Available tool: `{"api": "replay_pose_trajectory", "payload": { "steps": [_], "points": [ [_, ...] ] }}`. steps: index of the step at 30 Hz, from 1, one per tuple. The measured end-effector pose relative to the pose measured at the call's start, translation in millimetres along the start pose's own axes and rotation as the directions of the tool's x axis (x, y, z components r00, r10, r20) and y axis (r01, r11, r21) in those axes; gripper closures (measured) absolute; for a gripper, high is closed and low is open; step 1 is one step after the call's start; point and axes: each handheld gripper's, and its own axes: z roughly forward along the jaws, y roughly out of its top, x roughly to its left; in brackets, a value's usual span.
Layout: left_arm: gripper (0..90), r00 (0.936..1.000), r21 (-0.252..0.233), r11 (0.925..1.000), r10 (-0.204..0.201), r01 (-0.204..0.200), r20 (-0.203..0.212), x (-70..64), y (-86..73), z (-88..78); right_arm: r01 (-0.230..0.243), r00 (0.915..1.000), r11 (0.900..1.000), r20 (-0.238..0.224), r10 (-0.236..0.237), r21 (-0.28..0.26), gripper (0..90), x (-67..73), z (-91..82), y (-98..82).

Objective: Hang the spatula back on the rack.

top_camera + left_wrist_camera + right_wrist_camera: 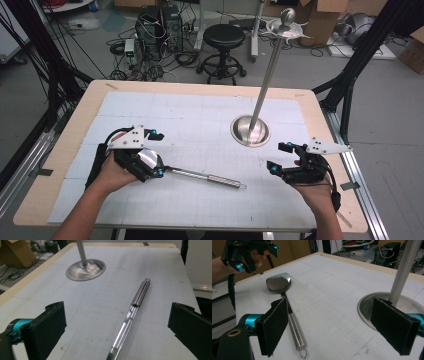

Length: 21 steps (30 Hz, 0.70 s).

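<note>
A steel spatula (205, 176) lies flat on the white mat, its blade (147, 160) to the left and its handle loop to the right. My left gripper (159, 153) hovers over the blade end with its jaws wide apart. In the left gripper view the spatula's handle (135, 305) runs away between the open pads (47, 327), untouched. My right gripper (277, 157) stands open at the right, beyond the handle's tip. In the right gripper view the spatula (279, 283) lies ahead, partly behind the left pad, and the left gripper (249, 255) shows beyond it.
A metal stand rises from a round base (250, 131) right of centre, its pole (270, 65) topped by a knob and hooks. Behind the table stand a black stool (223, 37), computer cases (155, 25) and cables. Black frame legs (350, 75) flank the table.
</note>
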Motion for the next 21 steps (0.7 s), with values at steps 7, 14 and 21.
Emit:
{"api": "replay_pose_trajectory", "payload": {
  "steps": [7,14,21],
  "points": [
    [2.2,0.9978,0.095,0.9950,0.026,-0.032,0.060,1.0,14.9,34.4,-0.005,1.0000,1.000,0.004,0.005,0.001,14.4,-2.1,0.5,0.2],
    [2.2,0.9906,0.156,0.9852,0.051,-0.071,0.127,-1.6,25.7,65.9,-0.004,1.0000,1.000,0.007,0.004,0.006,14.4,-3.3,2.3,0.3],
    [2.2,0.9844,0.197,0.9759,0.062,-0.094,0.164,-5.5,30.0,95.4,-0.006,1.0000,1.000,0.003,0.006,0.005,14.4,-4.1,2.2,0.2]
  ]
}}
